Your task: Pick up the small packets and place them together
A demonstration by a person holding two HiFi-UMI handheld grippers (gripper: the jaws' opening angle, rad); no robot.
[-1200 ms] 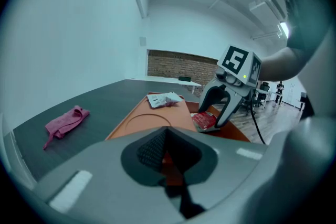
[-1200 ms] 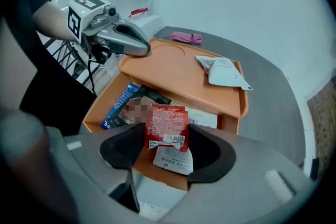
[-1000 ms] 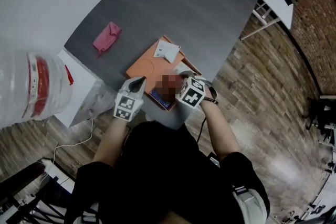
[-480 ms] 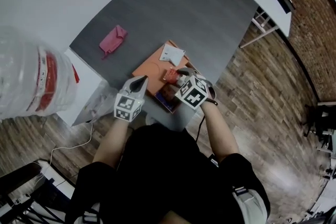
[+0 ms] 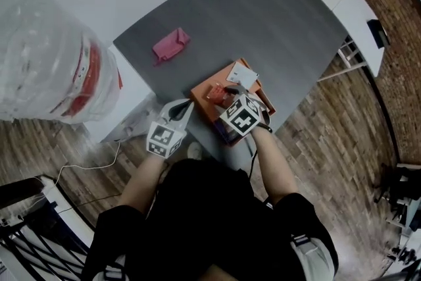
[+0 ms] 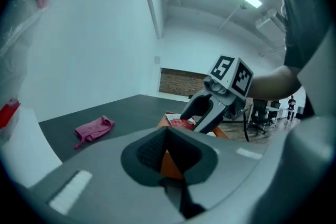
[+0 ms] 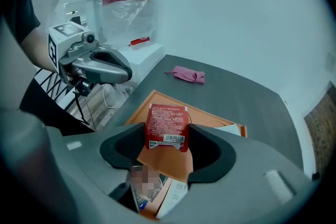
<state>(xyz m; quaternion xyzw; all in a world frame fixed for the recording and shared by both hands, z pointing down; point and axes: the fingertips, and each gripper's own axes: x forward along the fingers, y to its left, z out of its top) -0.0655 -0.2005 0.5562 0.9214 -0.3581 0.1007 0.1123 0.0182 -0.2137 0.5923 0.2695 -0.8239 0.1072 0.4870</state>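
Both tongs have travelled further in over the desk (image 5: 276, 16). The right tongs (image 7: 166, 138) now hold the red packet (image 7: 167, 122) above the middle of the orange tray (image 7: 210, 113) rather than at its near edge. Their jaws stand fairly wide, with the pads pressing the packet's two sides. The left tongs (image 6: 169, 157) are closed on nothing and hover off the tray's left side.

What seems to be a white packet (image 5: 242, 77) lies at the tray's far corner. The tray sits at the desk's near edge, and a pink cloth (image 5: 170, 45) lies by the left corner.

By my judgement one packet is picked up but not yet laid beside the white one. Only the right gripper view shows the barcode and the grip, and the head view alone gives the whole layout.
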